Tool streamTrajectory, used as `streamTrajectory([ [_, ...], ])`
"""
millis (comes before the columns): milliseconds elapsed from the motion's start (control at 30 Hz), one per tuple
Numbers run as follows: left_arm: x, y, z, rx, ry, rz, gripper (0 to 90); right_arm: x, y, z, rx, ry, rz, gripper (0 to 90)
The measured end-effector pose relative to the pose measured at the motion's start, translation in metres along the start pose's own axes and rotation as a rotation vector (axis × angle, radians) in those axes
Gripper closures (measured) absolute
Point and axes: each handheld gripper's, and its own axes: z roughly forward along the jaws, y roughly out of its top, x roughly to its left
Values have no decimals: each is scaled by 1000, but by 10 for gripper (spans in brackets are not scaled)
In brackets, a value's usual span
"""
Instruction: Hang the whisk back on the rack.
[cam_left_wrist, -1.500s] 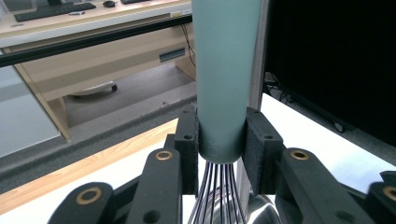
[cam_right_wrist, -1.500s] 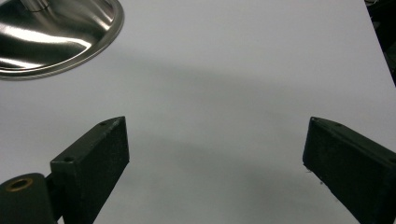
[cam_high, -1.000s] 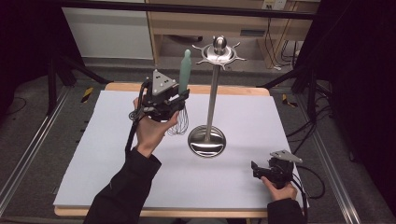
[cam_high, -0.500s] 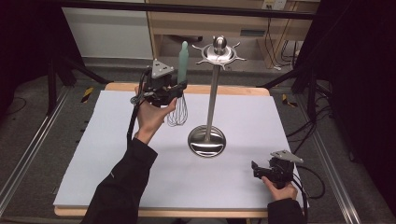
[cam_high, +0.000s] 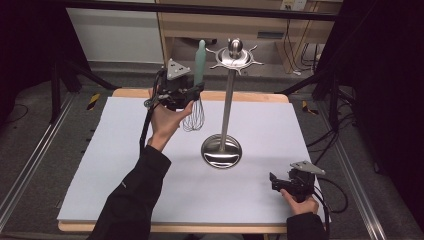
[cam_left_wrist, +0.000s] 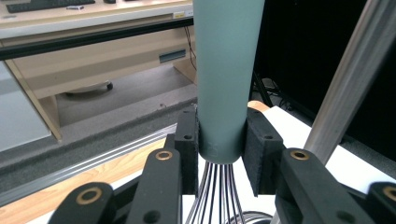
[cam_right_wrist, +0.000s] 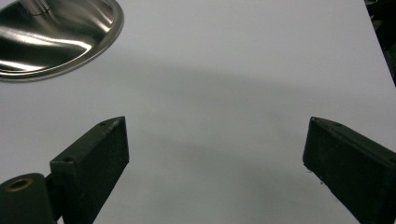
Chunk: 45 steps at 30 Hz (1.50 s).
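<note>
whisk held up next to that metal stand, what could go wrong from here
1. The left gripper clamps the whisk at the bottom end of its smooth green handle, right above the wires; it could tilt or slip.
2. The whisk hangs close beside the stand's pole; a sideways swing might knock the stand over.
3. The right gripper rests open, away from the base, so nothing steadies the stand.

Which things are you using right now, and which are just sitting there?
In use:
- whisk, held upright
- left gripper, shut on its green handle
- metal stand with hooks on top, just beside the whisk

Just there:
- right gripper, open and empty over the white table
- shelf behind
</note>
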Motion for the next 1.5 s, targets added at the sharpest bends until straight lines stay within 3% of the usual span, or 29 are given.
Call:
streamTrajectory([
  [67,-1,0,0,1,3,4,688,0,0,0,2,0,1,75],
  [100,0,1,0,8,8,29,688,0,0,0,3,1,0,75],
  [233,-1,0,4,17,1,12,688,0,0,0,1,0,2,75],
  [667,-13,-1,8,20,-25,54,688,0,0,0,1,1,-2,75],
  [1000,-16,-5,13,13,-56,31,686,0,0,0,1,3,-1,75],
  [1500,-18,-11,13,-6,-10,54,643,1,0,1,3,2,-3,75],
])
